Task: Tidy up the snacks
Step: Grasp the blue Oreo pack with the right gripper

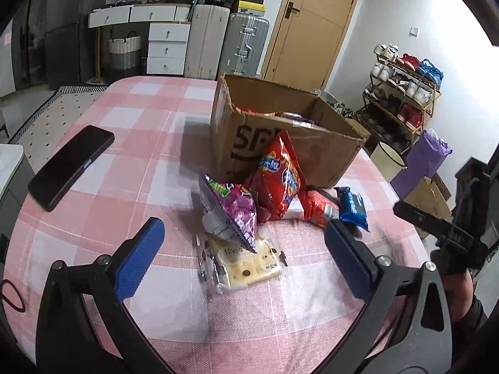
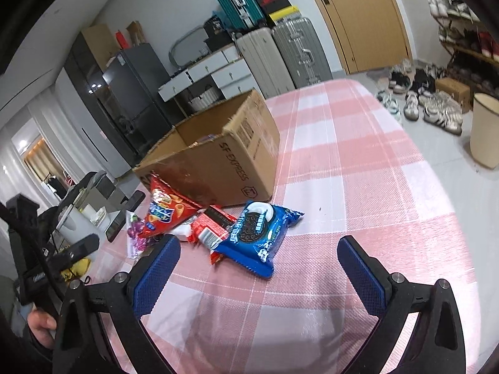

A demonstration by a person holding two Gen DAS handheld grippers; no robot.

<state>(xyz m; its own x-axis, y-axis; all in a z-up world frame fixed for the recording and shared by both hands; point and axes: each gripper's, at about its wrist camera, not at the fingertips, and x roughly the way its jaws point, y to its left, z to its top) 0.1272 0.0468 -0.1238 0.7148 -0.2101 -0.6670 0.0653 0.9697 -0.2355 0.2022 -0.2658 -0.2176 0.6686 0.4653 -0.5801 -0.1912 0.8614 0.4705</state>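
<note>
Both tools, left and right, gape empty; five snack packs front one box.

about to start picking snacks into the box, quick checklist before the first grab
1. Left gripper open and empty: ok.
2. Right gripper open and empty: ok.
3. Cardboard box upright, top open: ok.
4. Room left inside the box: cannot tell.
5. Blue cookie pack lying free ahead of the right gripper: ok.
6. Clear pastry pack free to lift: not ok, purple bag rests on it.
</note>
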